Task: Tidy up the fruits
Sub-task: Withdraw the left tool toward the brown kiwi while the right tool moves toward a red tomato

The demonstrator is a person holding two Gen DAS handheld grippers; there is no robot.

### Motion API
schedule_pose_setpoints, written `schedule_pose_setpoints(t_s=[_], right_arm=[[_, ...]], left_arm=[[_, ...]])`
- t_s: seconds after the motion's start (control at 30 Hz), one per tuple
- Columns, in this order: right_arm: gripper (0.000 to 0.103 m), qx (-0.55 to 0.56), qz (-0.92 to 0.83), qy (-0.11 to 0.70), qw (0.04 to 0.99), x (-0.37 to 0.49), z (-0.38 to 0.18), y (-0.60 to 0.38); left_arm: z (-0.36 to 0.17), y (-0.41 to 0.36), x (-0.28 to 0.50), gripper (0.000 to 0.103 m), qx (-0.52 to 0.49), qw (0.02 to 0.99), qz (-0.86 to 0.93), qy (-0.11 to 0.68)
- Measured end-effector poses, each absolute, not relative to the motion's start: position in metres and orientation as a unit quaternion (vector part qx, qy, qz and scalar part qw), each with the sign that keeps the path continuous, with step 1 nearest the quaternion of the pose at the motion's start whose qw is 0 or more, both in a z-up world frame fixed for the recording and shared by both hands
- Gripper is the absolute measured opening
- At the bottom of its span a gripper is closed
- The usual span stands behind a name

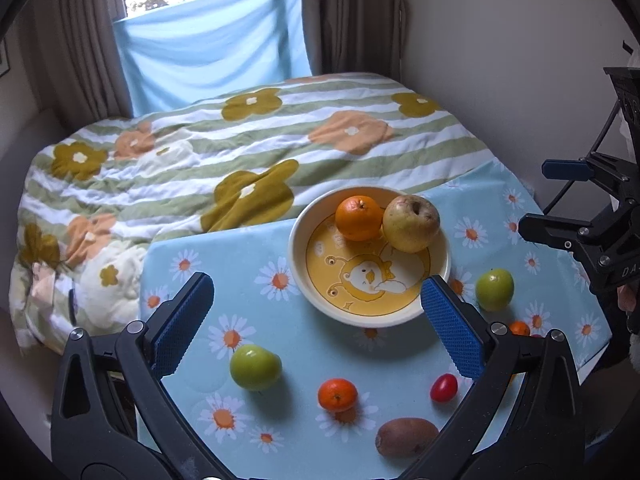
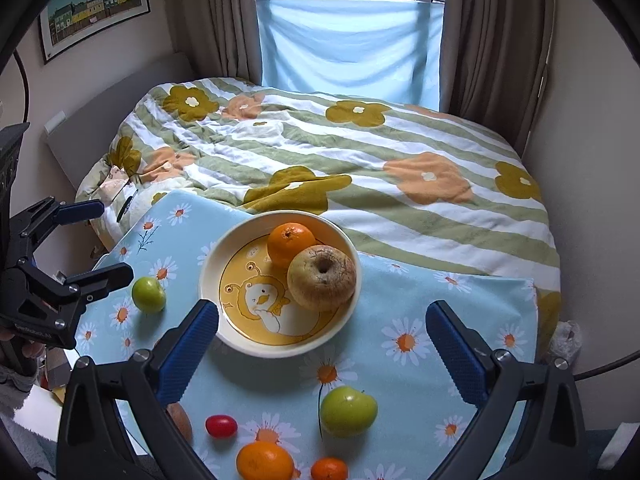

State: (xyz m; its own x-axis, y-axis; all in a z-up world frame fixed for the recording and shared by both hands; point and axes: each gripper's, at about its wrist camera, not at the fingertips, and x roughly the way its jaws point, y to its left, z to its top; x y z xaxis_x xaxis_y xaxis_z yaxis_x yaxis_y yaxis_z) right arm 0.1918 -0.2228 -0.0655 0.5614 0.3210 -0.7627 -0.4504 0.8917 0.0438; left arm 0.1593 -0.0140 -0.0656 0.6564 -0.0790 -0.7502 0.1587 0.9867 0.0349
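Observation:
A cream bowl [image 1: 438,276] [image 2: 208,280] with a yellow cartoon bottom holds an orange [image 1: 358,218] [image 2: 291,244] and a yellow-brown apple [image 1: 411,223] [image 2: 321,277]. Loose on the daisy cloth lie two green apples [image 1: 255,367] [image 1: 494,289], a tangerine [image 1: 337,394], a red cherry tomato [image 1: 443,387] [image 2: 221,426] and a brown kiwi [image 1: 406,437]. My left gripper [image 1: 320,324] [image 2: 116,240] hangs open and holds nothing, just in front of the bowl. My right gripper [image 2: 322,352] [image 1: 534,198] is open too, above the cloth near the bowl's front rim.
The blue daisy-print table [image 1: 248,248] butts against a bed with a striped flower quilt [image 2: 360,152]. A second orange [image 2: 264,460] and a small tangerine [image 2: 329,469] lie at the table's near edge. Walls close in on the right, with curtains and a window behind.

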Motion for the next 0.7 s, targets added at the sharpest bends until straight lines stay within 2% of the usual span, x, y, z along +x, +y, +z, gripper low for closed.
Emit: schedule_pose_setpoints(t_s=[0.37,0.7], right_arm=[[0.103,-0.063,0.205,0.401,0.890,0.128,-0.057,-0.259],[0.103,-0.048,0.180,0.417,0.890,0.084,-0.082,-0.286]], left_arm=[[-0.055,-0.035,0.095,0.103,0.040,0.916,-0.042,0.398],[-0.082,-0.048,0.062,0.103,0.039,0.903,-0.062,0.424]])
